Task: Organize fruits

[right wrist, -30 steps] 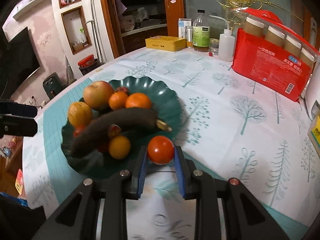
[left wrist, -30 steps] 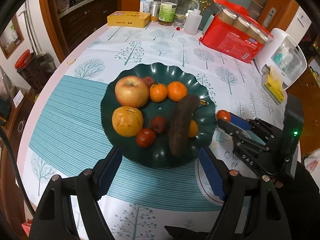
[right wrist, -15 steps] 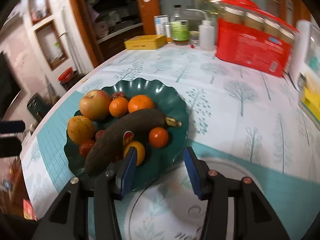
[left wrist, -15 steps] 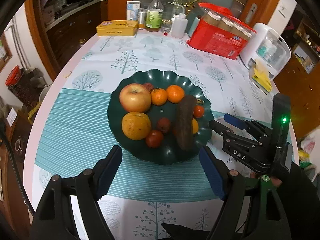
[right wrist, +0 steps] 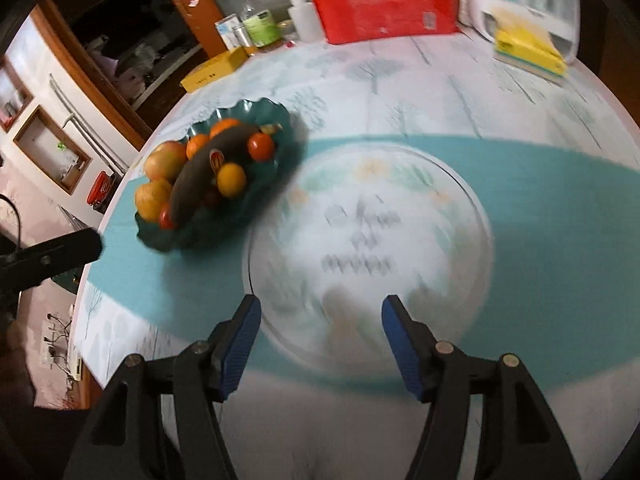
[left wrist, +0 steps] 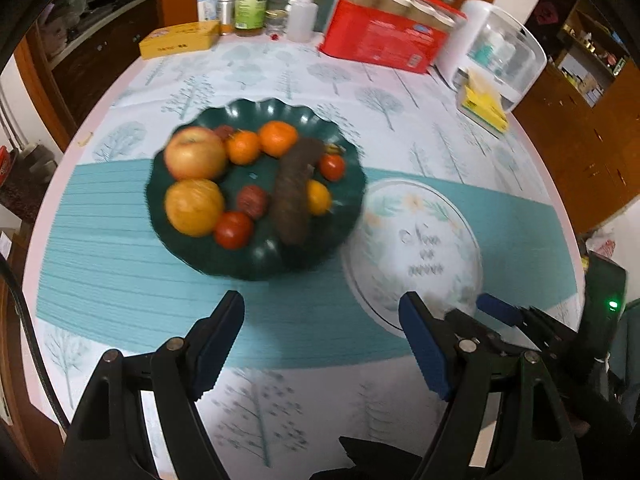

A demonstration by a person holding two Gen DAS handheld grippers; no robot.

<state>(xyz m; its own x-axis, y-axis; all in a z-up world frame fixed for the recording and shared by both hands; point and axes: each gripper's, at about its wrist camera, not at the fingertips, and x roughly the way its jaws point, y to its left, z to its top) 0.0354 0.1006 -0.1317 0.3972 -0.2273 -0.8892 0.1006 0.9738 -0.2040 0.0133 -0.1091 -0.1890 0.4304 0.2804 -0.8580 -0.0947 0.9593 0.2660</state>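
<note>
Right tongs have just been opening, nothing between them, over the white round mat; left tongs released and empty near the green plate. All fruit sits piled on the plate, the small tomato near its rim beside the dark banana. Risk: bump the plate or banana and the round fruit likely rolls onto the surface.
</note>
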